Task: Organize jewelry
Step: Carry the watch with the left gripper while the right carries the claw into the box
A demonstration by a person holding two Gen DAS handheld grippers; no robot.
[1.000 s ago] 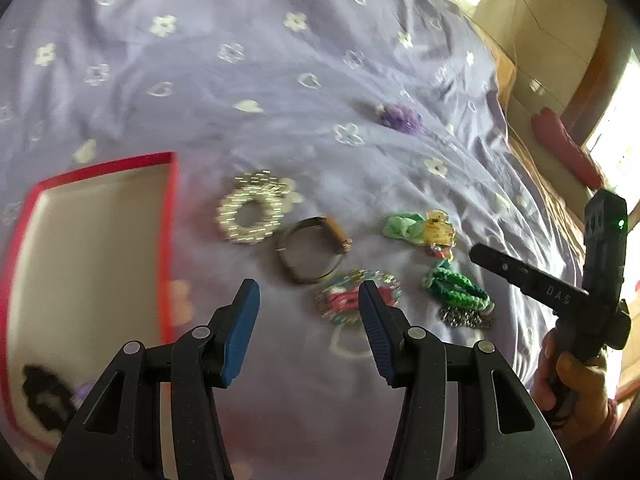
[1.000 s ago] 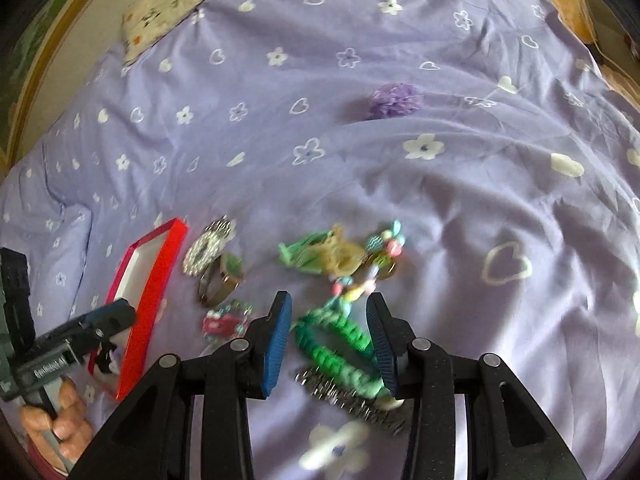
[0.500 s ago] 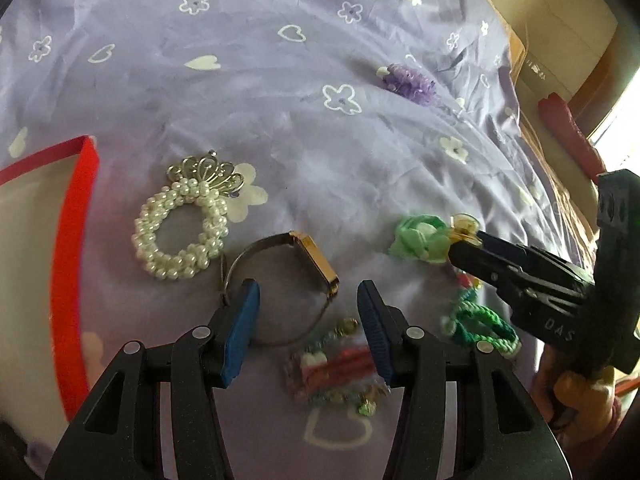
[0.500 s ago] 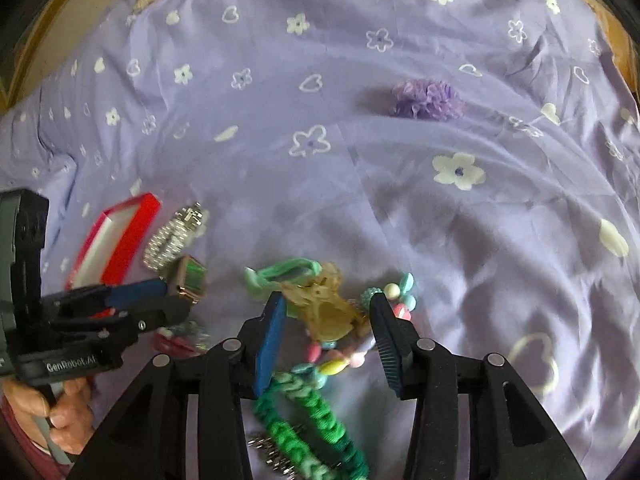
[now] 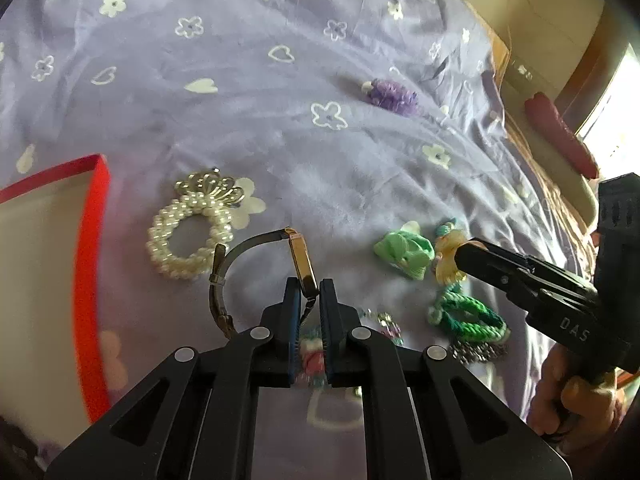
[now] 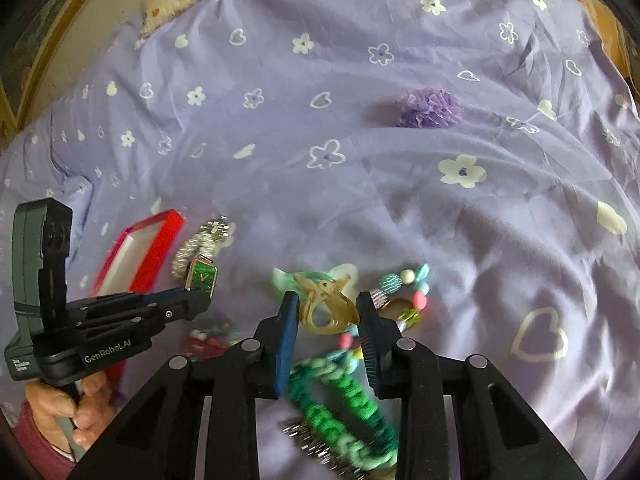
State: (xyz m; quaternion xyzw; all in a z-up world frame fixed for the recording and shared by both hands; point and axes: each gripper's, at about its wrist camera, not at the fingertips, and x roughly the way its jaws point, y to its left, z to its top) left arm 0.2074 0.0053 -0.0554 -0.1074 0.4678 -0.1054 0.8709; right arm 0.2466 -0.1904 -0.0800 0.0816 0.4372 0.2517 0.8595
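Left gripper (image 5: 309, 294) fingers, spread half a second ago, now pinch watch (image 5: 302, 266) case beside pearl bracelet (image 5: 188, 240), near red tray (image 5: 90, 240). Right gripper (image 6: 327, 312) fingers spread as before, now straddling amber claw clip (image 6: 324, 310).

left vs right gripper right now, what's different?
The left gripper is shut on the watch; the right gripper is open, straddling the amber claw clip. The watch is gripped; the clip lies ungripped on the bedsheet. Both have blue pads.
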